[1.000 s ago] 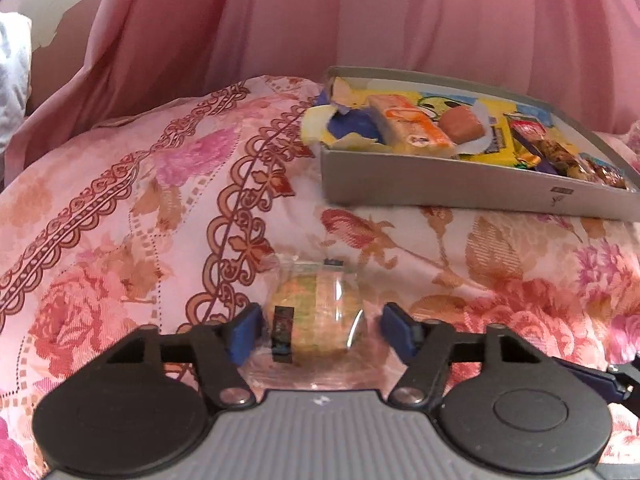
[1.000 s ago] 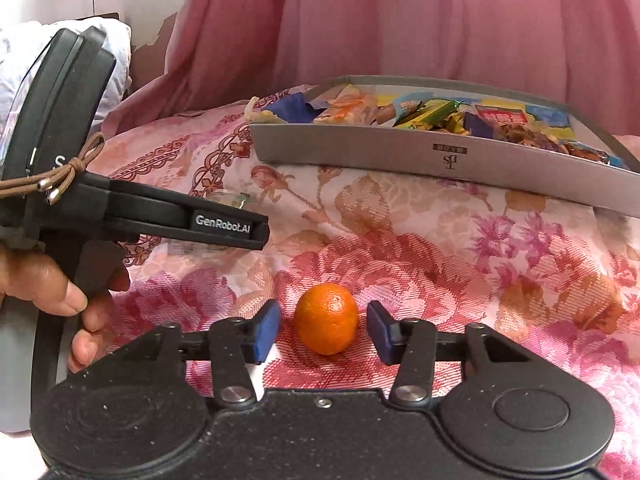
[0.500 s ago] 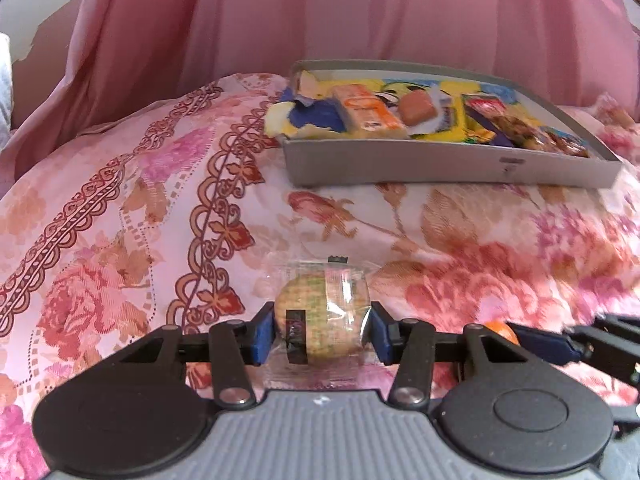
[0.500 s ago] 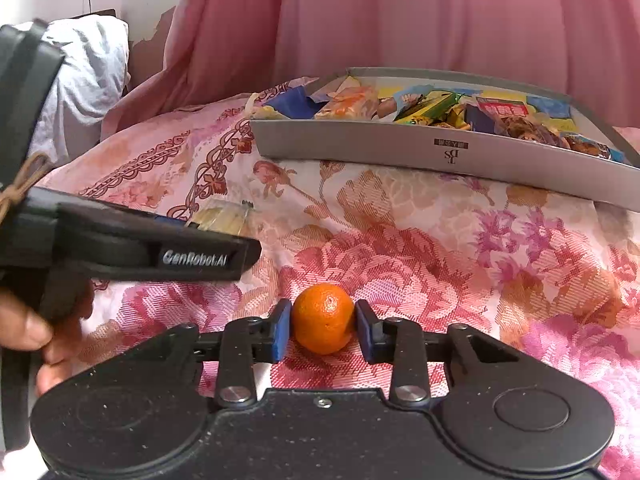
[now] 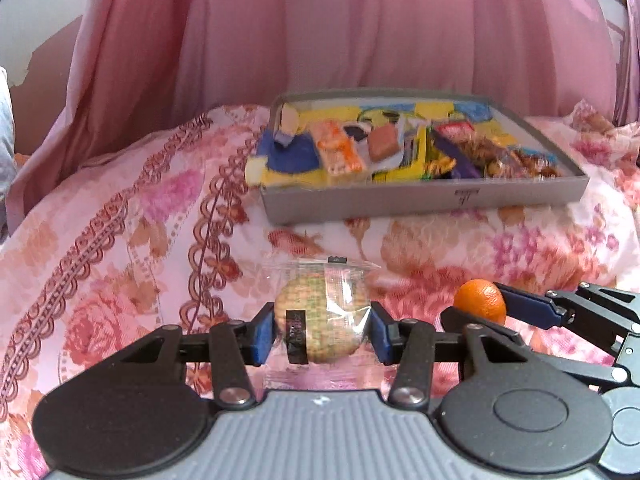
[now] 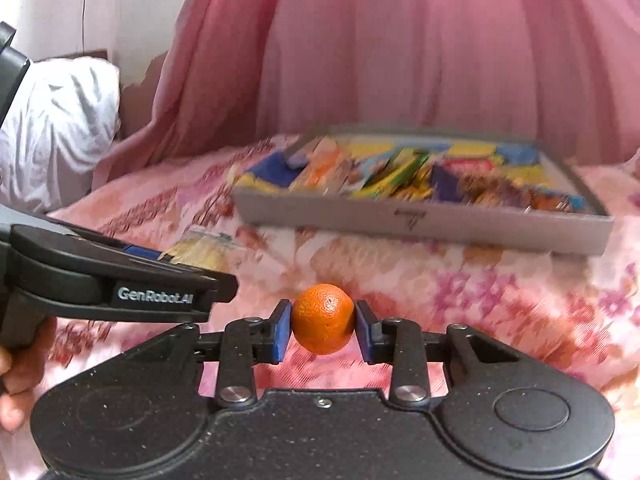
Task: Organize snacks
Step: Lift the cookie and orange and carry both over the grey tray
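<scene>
Both grippers have closed and lifted off the floral bedspread point(image 5: 120, 240): left gripper point(image 5: 322, 334) clamps the wrapped biscuit point(image 5: 320, 320), right gripper point(image 6: 322, 330) pinches the orange point(image 6: 323, 318), so carry both level, squeezing gently, over the grey snack box point(image 5: 420, 200) ahead.

orange fruit point(image 6: 323, 318) | grey box point(image 5: 420, 200) | pink floral sheet point(image 5: 120, 240) | pink curtain point(image 5: 360, 32) | blue pads point(image 5: 262, 336)

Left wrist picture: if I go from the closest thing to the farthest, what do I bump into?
Left gripper shut on the wrapped cookie → flowery bedspread → grey snack box → pink curtain.
</scene>
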Available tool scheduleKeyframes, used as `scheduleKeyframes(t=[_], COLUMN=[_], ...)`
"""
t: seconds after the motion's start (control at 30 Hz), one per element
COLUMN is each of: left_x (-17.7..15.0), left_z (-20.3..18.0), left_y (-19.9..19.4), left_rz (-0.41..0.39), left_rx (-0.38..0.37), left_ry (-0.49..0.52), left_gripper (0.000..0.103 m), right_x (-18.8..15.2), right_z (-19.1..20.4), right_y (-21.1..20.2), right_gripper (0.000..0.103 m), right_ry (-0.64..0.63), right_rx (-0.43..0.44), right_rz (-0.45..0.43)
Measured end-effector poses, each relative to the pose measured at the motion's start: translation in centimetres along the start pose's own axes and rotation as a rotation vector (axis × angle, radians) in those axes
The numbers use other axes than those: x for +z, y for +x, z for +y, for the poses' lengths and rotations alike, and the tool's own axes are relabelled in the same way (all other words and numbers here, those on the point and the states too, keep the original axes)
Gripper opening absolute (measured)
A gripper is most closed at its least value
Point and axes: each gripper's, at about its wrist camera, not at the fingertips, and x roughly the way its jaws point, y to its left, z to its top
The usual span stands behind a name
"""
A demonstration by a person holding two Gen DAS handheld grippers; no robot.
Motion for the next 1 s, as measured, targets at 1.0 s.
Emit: scheduleKeyframes(t=[1.0], left_x=[11.2], left_z=[-8.9], left_y=[5.5], left_rz=[-0.289], left_rx=[-0.189], left_ry=[0.035], left_gripper=[0.052], right_x=[3.8], right_z=[-12.7], right_y=[1.2], right_gripper=[0.035], right_ry=[0.194], right_rx=[-0.346], right_rz=[-0.362])
